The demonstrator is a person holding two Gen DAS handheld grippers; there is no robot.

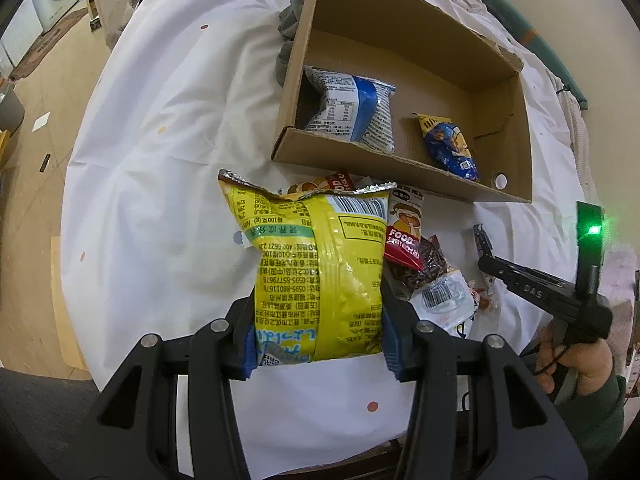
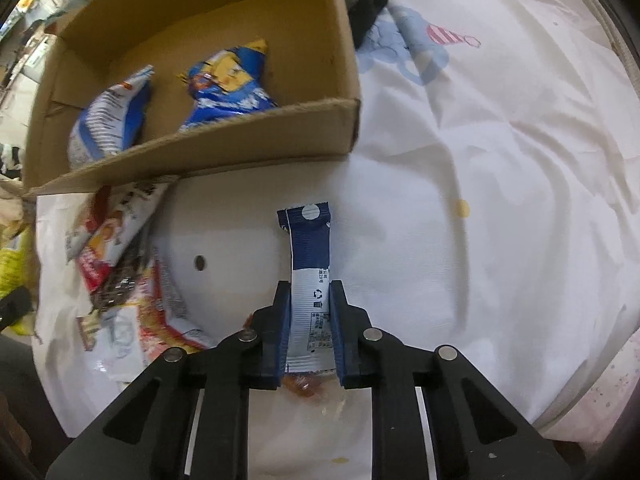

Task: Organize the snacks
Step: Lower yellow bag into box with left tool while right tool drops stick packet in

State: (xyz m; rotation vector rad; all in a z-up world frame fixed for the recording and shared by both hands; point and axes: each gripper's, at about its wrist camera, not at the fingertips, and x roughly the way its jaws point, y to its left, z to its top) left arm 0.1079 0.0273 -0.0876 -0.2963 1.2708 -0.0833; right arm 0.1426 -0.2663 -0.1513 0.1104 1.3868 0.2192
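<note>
In the left wrist view, the left gripper (image 1: 318, 344) at the bottom centre is closed partway on a yellow chip bag (image 1: 316, 268), its blue pads (image 1: 249, 350) pressing the bag's lower sides. The bag's long axis runs up the frame, away from the gripper, its crimped top pointing toward the cardboard box (image 1: 404, 170) in the upper right. The box therefore lies ahead and a little to the right of this gripper, with only a short strip of white cloth (image 1: 160, 160) between the bag's top edge and the near wall. Inside the box I count two packets: a white-and-blue packet (image 1: 352, 108) at its left end and a small blue-and-yellow packet (image 1: 450, 146) nearer the right.

Just right of the yellow bag lies a loose pile of snacks (image 1: 424, 272); at least three wrappers overlap there, and an exact count cannot be made. At the right edge the right gripper (image 1: 486, 248) reaches down toward the cloth, held by a hand (image 1: 576, 364).

In the right wrist view, the right gripper (image 2: 309, 328) at the bottom centre has its jaws nearly together on a slim blue-and-white stick packet (image 2: 310, 256), one only. The packet's long axis also runs straight up the frame. The box sits in the upper left, so from this gripper the drop lies ahead and to the left. Judging by the gaps, the left-hand bag is nearer the box than the stick packet.
</note>
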